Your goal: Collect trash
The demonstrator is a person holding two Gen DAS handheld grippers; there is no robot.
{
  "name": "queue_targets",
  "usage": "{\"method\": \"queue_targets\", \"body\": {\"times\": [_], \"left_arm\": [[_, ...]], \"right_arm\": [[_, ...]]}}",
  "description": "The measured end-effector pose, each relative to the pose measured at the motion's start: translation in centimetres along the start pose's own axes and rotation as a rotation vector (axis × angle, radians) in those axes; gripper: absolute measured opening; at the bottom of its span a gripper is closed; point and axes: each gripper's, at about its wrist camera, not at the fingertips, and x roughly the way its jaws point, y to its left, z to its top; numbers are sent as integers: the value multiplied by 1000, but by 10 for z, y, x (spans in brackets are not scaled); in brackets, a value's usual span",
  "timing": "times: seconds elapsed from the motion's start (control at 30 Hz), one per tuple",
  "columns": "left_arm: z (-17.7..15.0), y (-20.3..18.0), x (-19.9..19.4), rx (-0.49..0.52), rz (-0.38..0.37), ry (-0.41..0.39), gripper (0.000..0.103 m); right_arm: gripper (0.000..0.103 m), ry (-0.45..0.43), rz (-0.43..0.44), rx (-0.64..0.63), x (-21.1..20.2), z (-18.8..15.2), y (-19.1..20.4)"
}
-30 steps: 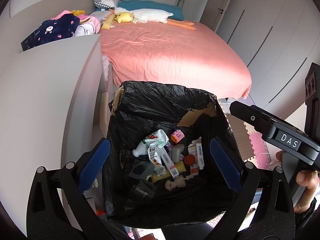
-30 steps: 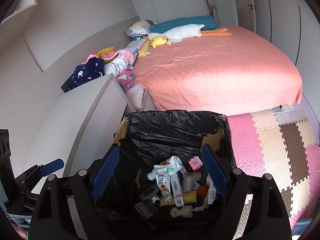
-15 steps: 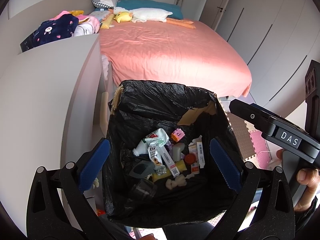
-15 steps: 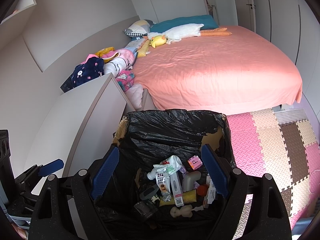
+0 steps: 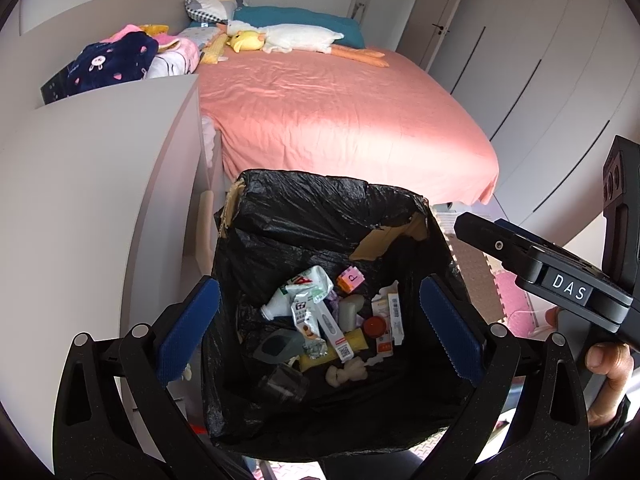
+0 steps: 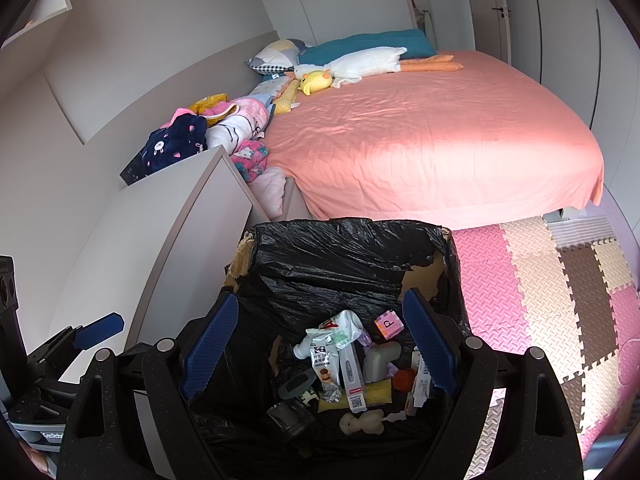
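A bin lined with a black bag (image 5: pixel 320 200) (image 6: pixel 348 240) stands on the floor, straight below both grippers. At its bottom lies a heap of trash (image 5: pixel 308 284) (image 6: pixel 340 328): a white bottle, wrappers, a pink block, a red cap, small boxes. My left gripper (image 5: pixel 318 330) hangs over the bin's mouth, open, with nothing between its blue pads. My right gripper (image 6: pixel 320 348) hovers the same way, open and holding nothing. A hand (image 5: pixel 608 364) grips the right gripper's handle at the left wrist view's right edge.
A white cabinet (image 5: pixel 100 200) (image 6: pixel 168 240) stands hard against the bin's left side. Beyond the bin is a bed with a pink sheet (image 5: pixel 340 120) (image 6: pixel 440 140), with pillows, toys and clothes at its head. Foam floor mats (image 6: pixel 540 300) lie to the right, wardrobe doors behind.
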Motion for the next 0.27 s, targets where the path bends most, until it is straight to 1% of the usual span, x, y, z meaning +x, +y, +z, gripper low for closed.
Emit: {"method": "queue_targets", "body": {"times": [0.07,0.27], "left_arm": [[1,0,1,-4,15,2,97],[0,-1,2,-1,18,12,97]], "right_arm": [[85,0,-2,3,1,-1,-2],[85,0,-2,4,1,-2,-4]]}}
